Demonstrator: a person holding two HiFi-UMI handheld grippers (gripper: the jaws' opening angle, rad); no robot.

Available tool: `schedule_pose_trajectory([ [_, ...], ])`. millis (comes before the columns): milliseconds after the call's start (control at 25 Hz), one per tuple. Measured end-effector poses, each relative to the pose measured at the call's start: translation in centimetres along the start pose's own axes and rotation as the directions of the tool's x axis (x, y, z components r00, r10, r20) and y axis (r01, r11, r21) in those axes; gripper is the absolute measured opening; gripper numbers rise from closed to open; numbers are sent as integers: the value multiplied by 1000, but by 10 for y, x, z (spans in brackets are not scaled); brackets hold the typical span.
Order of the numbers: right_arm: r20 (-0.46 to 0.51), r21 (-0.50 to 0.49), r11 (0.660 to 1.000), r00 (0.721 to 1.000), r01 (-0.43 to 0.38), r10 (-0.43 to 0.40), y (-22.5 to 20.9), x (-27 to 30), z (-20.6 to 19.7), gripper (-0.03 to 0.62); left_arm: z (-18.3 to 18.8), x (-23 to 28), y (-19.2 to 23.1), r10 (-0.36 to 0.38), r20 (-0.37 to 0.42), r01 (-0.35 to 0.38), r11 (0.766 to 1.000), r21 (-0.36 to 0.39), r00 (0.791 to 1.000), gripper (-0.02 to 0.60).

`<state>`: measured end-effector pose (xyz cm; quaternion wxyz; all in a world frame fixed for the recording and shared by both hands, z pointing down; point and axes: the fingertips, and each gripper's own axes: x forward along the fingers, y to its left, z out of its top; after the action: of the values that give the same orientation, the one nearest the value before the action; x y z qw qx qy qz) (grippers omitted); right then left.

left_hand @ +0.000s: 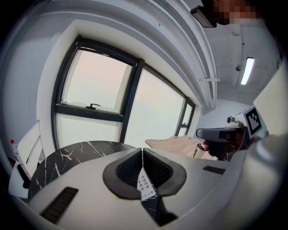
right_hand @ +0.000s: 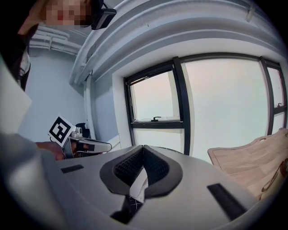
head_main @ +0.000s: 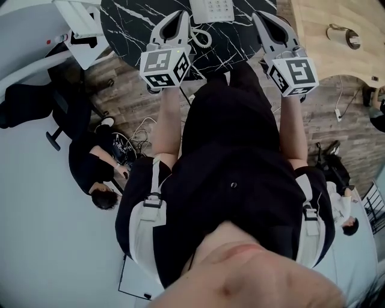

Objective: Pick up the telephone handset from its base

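Head view: a round black marble table (head_main: 129,27) lies ahead of the person. The white telephone (head_main: 212,8) sits at its far middle and is cut by the upper edge of the frame. Only the keypad part shows, so the handset cannot be told apart from its base. The left hand-held gripper (head_main: 178,17) and the right hand-held gripper (head_main: 264,18) hang side by side over the near rim, on either side of the telephone. Neither touches it. In its own view each has its jaws pressed together with nothing between the pads, and a sliver of keypad shows beyond the left pair.

Hazards, judged from this layout:
- **Closed jaws:** brought in closed, they would probably push the telephone across the smooth marble or tip the handset off its cradle, not grasp it. They would have to open first.
- **Coiled cord:** the coiled cord (head_main: 203,37) lies on the near side, between the jaws and the telephone. It could catch a jaw, or drag the base along as the handset rises.
- **Crowding:** both tools approach the same small target and may knock together.

Surroundings:
- a wood-plank floor (head_main: 129,102) below the table
- a pale wooden table (head_main: 319,42) at right
- a white chair (head_main: 84,30) at left
- one person (head_main: 93,165) seated on the floor at left and another (head_main: 348,224) at lower right
- loose cables (head_main: 137,133) on the floor

All of these stand well clear. Only the cord lies in the approach path.
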<state>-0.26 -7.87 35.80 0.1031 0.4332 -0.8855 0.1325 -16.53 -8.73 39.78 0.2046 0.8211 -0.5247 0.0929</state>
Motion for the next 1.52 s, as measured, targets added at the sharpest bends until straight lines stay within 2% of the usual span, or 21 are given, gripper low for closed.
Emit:
schedule_pose_trajectory([
  [400,-58,30,998,997,-49,50,-33,24,-16,29,-28,43,4,53,-88,-54,998,-16,995,18],
  [840,-143,54,993,983,-105,112,-62,56,-37,31,-71,85,20,114,-204,-127,990,-52,972,20],
  [920,-158,56,991,979,-118,125,-65,61,-41,29,-80,92,24,118,-227,-135,989,-57,967,42],
  [960,-165,57,991,978,-124,132,-66,64,-43,29,-84,96,26,122,-239,-140,988,-58,963,81],
  [1000,-171,57,990,976,-130,138,-67,67,-45,29,-89,99,28,128,-250,-147,987,-59,960,94],
  [1320,-215,81,985,962,-153,167,-75,79,-61,31,-123,120,49,188,-323,-217,975,-55,927,132],
  [1400,-222,85,984,960,-156,171,-78,81,-64,31,-131,125,54,204,-341,-235,971,-52,918,169],
  [1520,-227,93,983,958,-159,176,-82,83,-67,29,-142,134,57,214,-372,-250,967,-50,903,190],
])
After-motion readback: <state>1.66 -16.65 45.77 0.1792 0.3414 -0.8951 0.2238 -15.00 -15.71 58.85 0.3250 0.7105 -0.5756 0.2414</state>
